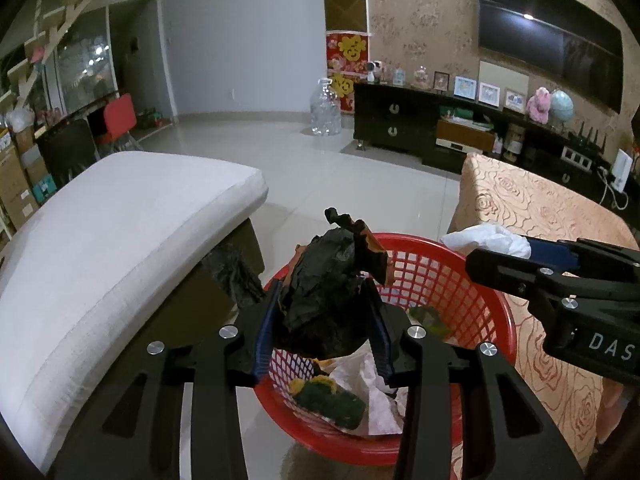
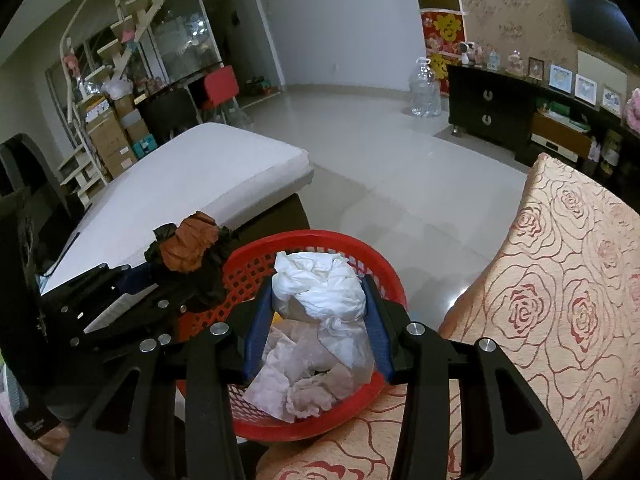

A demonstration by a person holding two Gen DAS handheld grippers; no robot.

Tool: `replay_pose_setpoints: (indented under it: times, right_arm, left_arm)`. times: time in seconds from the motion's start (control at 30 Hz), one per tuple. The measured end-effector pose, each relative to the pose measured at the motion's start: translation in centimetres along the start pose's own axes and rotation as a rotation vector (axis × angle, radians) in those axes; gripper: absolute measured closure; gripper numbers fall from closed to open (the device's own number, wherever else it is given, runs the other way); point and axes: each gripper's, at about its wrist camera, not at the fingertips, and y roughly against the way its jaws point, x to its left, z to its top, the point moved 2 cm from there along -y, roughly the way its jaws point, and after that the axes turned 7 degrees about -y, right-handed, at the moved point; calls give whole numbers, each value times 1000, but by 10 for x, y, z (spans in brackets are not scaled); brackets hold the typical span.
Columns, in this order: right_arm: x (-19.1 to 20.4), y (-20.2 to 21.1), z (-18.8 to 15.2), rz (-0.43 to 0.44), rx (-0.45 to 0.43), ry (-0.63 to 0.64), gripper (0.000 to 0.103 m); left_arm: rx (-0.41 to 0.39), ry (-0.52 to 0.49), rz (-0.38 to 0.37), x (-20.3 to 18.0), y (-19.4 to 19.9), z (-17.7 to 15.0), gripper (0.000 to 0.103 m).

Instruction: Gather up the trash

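Already the round red plastic lattice basket (image 1: 460, 280) holds part of the haul: a dark green and yellow lump (image 1: 328, 400) and crumpled pale paper (image 1: 376, 396) lie in its bottom. Directly over that basket, the left claw (image 1: 326, 320) is clamped on a crumpled black wad with orange-brown patches (image 1: 324, 292), and the right claw (image 2: 318, 320) is clamped on a bunched white tissue (image 2: 320, 288); neither has been let go, so by my reading two drops remain before these pieces count as collected. Whether more litter waits elsewhere I cannot tell. From the left wrist view the green lump in the basket shows, while the right wrist view hides it behind tissue and pale paper. From the right wrist view the wad's orange-brown top is plain. Beside the basket stands a rose-patterned peach cloth-covered worktop (image 2: 560, 300), opposite it a white cushioned bench (image 1: 120, 232), and beyond it bare pale floor tiles (image 1: 360, 176).
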Motion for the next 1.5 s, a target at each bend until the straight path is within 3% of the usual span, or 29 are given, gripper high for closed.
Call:
replay_pose_setpoints:
  times: [0.07, 0.2, 0.43, 0.53, 1.1, 1.5]
  right_arm:
    - [1, -3, 0, 6, 8, 0, 58]
    - [2, -4, 0, 22, 10, -18, 40]
    - [-2, 1, 1, 23, 0, -40, 37]
    - [-6, 6, 2, 17, -15, -58, 33]
    - [-16, 36, -4, -15, -122, -94, 9]
    - [4, 71, -16, -41, -218, 5, 7]
  left_arm:
    - [5, -1, -1, 0, -1, -1, 63]
    - [9, 9, -6, 2, -1, 1, 51]
    - [-21, 13, -14, 3, 4, 2, 28]
    - [-32, 27, -11, 4, 5, 3, 25]
    - [-101, 77, 24, 17, 29, 8, 17]
    - [-177, 29, 66, 4, 64, 2, 12]
